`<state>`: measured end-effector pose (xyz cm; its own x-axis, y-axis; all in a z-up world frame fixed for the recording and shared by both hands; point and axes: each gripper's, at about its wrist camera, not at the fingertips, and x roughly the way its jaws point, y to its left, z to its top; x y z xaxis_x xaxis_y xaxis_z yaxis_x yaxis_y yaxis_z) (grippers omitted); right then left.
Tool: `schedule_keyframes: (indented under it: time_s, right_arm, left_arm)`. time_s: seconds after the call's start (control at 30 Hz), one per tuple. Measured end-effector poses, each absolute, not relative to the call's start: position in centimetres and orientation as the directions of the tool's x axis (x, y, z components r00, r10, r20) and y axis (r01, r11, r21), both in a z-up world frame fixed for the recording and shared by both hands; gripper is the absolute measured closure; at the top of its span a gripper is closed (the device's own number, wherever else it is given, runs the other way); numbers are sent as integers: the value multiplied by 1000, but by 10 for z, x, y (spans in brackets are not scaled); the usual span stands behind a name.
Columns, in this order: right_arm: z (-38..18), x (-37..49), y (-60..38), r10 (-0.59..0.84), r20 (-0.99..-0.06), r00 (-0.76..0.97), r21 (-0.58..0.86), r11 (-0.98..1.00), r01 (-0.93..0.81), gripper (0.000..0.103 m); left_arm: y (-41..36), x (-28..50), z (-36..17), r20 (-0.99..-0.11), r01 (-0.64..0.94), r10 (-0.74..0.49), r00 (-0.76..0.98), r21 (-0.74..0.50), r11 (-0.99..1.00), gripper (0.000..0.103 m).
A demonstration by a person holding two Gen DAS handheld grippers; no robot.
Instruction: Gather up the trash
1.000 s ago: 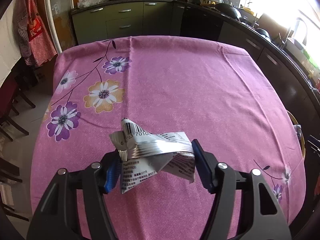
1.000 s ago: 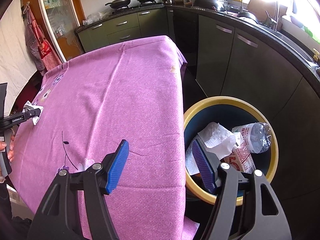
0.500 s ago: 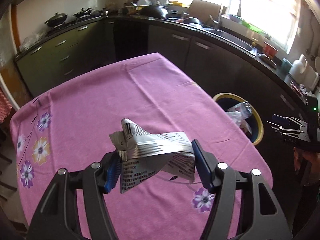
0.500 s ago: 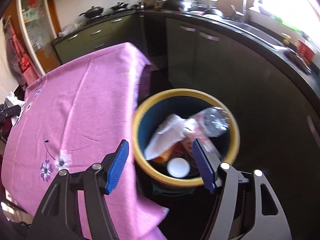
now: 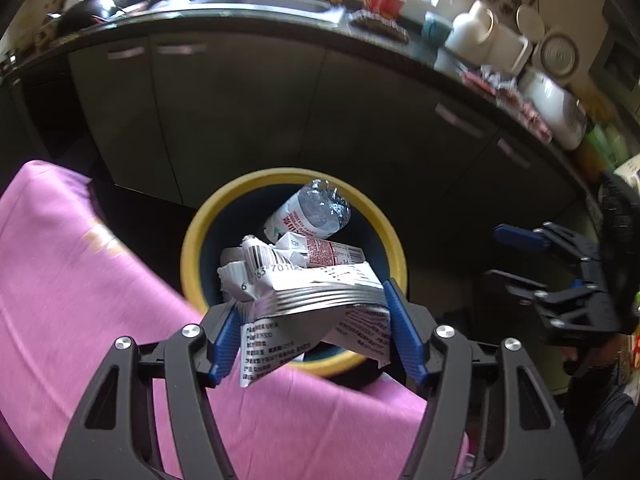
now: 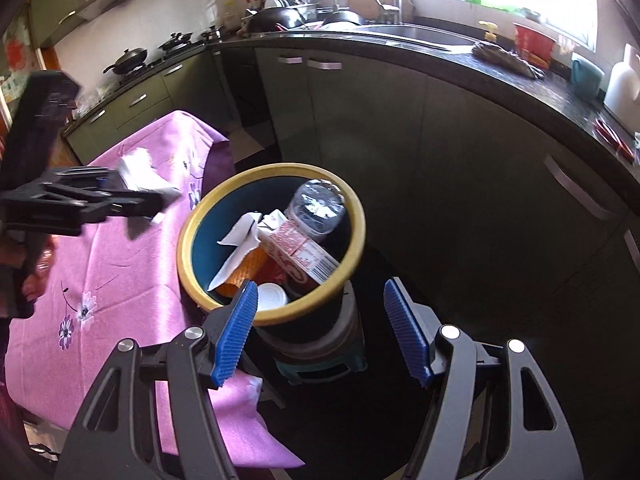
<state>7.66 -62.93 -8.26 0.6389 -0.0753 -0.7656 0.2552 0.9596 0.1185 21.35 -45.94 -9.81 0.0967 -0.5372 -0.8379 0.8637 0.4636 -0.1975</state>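
Note:
My left gripper (image 5: 312,332) is shut on a crumpled silver wrapper (image 5: 308,300) with a barcode and holds it in the air at the near rim of the yellow-rimmed trash bin (image 5: 192,248). The bin holds a plastic bottle (image 5: 312,212), a carton (image 5: 320,252) and paper. In the right wrist view the left gripper (image 6: 132,196) with the wrapper (image 6: 140,172) is left of the bin (image 6: 356,216), over the table. My right gripper (image 6: 320,328) is open and empty, just in front of the bin; it also shows in the left wrist view (image 5: 520,256).
The table with a pink flowered cloth (image 5: 80,300) stands left of the bin (image 6: 120,272). Dark kitchen cabinets (image 6: 400,128) run behind and to the right of the bin. The bin stands on a small stool (image 6: 320,360) on a dark floor.
My left gripper has swung right from over the table to the bin's near rim, still holding the wrapper. My right gripper has pulled back a little from above the bin.

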Motion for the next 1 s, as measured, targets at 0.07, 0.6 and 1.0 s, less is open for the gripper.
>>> schedule_keyframes:
  time_s: [0.07, 0.6, 1.0]
  right_arm:
    - [-84, 71, -636, -79, -766, 638, 123, 956, 266, 38]
    - [-99, 72, -637, -50, -778, 626, 151, 952, 265, 38]
    - [-96, 73, -602, -2, -761, 649, 166, 966, 198, 37]
  left_arm:
    - [-479, 220, -112, -857, 875, -509, 85, -180, 449, 41]
    - [-466, 244, -130, -884, 855, -460, 85, -172, 489, 21]
    - [-320, 165, -52, -718, 747, -591, 368, -151, 648, 6]
